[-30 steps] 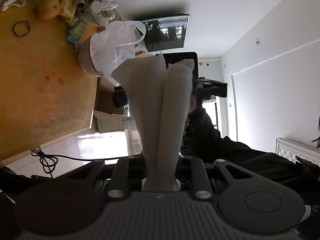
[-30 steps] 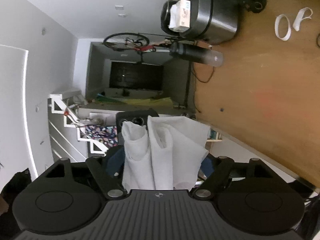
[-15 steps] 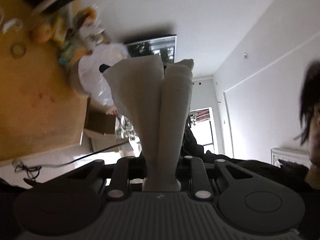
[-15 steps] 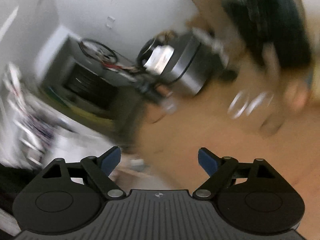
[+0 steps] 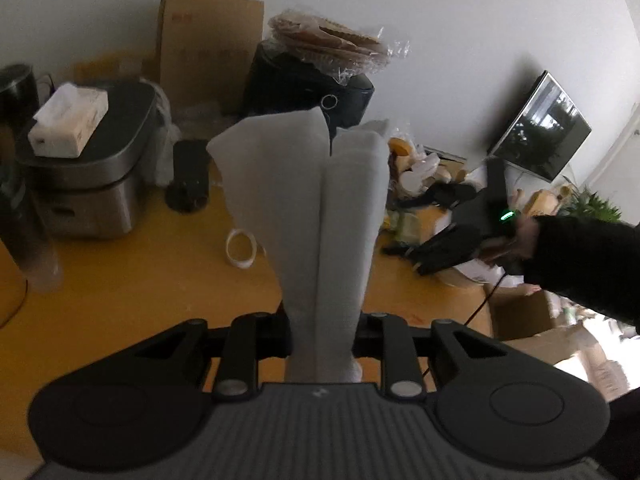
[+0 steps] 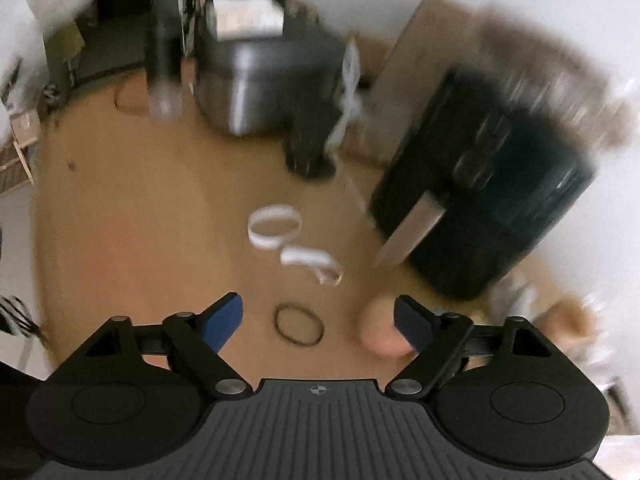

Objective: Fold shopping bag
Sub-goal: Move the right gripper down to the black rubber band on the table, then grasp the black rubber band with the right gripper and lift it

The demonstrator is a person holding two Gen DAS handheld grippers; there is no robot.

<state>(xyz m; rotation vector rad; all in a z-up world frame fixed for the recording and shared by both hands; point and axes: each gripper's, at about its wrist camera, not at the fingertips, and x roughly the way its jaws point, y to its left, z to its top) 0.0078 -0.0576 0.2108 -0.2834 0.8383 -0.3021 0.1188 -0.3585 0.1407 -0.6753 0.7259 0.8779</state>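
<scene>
The folded white shopping bag [image 5: 320, 220] stands up as a narrow bundle between the fingers of my left gripper [image 5: 322, 336], which is shut on its lower end above the wooden table [image 5: 120, 280]. My right gripper [image 6: 318, 316] hangs over the table with its blue pads [image 6: 222, 320] wide apart; its jaws are closing a little and nothing is between them. A black rubber band [image 6: 299, 330] lies on the table under that gap. In the left wrist view the right gripper [image 5: 452, 236] shows at the right, held by a hand in a black sleeve.
Two white loops [image 6: 274, 226] [image 6: 316, 264] lie mid-table. Behind them stand a black air fryer [image 6: 480, 200], a steel cooker [image 6: 256, 84] with a tissue box [image 5: 70, 120] on top, and a dark bottle [image 6: 164, 60]. A blurred round fruit [image 6: 382, 332] sits by the right finger.
The right gripper let go of the bag and swung down over the table, empty. The left gripper turned to face the table, still holding the bag.
</scene>
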